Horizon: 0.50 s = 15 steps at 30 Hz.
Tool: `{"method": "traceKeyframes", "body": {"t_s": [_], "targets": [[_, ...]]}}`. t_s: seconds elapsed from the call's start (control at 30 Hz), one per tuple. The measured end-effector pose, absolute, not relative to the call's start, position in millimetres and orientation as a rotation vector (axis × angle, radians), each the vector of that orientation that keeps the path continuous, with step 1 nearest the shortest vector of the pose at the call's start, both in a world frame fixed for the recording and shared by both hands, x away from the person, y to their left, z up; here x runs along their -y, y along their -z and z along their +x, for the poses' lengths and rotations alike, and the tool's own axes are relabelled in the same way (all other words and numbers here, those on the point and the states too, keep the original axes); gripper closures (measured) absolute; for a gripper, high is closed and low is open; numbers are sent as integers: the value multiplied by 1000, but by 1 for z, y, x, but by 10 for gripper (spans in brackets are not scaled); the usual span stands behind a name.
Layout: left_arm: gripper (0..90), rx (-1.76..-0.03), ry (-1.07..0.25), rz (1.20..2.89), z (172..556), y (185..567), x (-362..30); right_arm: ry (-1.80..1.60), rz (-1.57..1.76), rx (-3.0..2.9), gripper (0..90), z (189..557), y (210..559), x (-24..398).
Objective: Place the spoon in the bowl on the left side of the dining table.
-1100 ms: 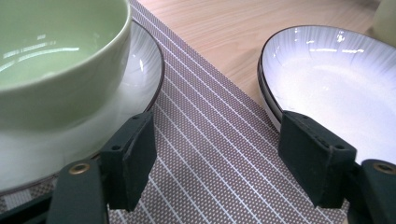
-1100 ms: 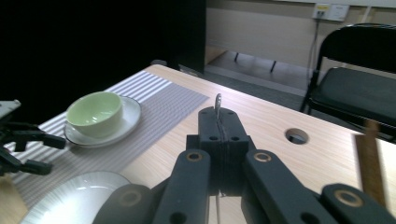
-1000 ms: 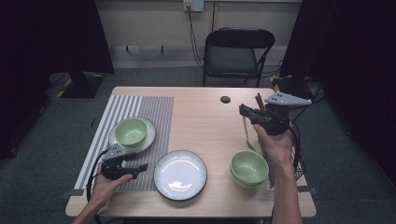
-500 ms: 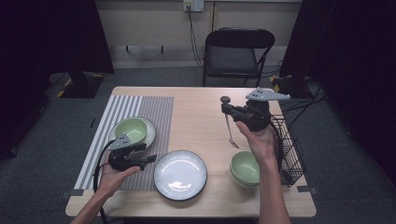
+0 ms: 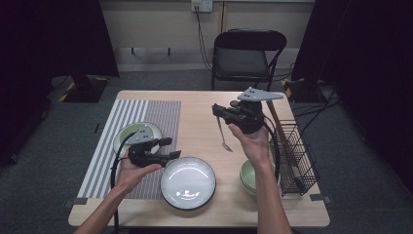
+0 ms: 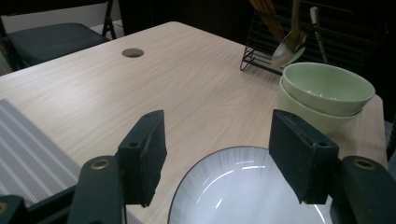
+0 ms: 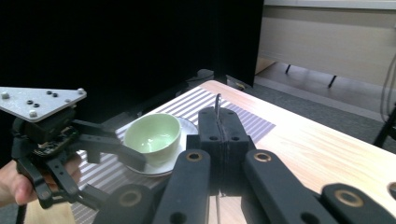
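Observation:
My right gripper (image 5: 217,111) hovers above the table's middle, shut on the thin handle of a metal spoon (image 5: 224,138) that hangs bowl-down. In the right gripper view the jaws (image 7: 219,126) pinch that handle (image 7: 217,103). My left gripper (image 5: 171,148) is held above the left rim of a white plate (image 5: 188,183). Its jaws (image 6: 222,149) stand apart with nothing between them and have just been closing somewhat. A green bowl on a white saucer (image 7: 152,133) sits on the striped mat, partly hidden by the left gripper in the high view.
Two stacked green bowls (image 5: 249,174) stand at the front right beside a black wire rack (image 5: 292,151) holding chopsticks and utensils. A grey striped placemat (image 5: 146,117) covers the table's left side. A black chair (image 5: 243,58) stands behind the table.
The right gripper has carried the spoon leftward from the rack toward the table's middle. The left gripper has risen and shifted right, from the mat's front to the plate's edge.

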<state>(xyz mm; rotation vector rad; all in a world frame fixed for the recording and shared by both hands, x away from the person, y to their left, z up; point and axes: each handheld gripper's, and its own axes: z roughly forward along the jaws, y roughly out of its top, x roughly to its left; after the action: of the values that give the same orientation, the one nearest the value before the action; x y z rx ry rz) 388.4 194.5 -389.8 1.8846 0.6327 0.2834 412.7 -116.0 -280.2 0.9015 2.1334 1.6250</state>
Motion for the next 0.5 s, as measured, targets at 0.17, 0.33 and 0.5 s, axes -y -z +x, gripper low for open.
{"method": "traceKeyframes", "body": {"t_s": [0.17,0.33,0.5], "targets": [[371,-604,-278,1841,392,384,-184,-1645,876,-2161,895,414,286,101],[386,-608,-259,1824,394,379,-182,-1670,848,-2185,895,414,291,86],[388,-604,-258,1814,393,378,-183,-1691,832,-2202,895,415,296,72]]}}
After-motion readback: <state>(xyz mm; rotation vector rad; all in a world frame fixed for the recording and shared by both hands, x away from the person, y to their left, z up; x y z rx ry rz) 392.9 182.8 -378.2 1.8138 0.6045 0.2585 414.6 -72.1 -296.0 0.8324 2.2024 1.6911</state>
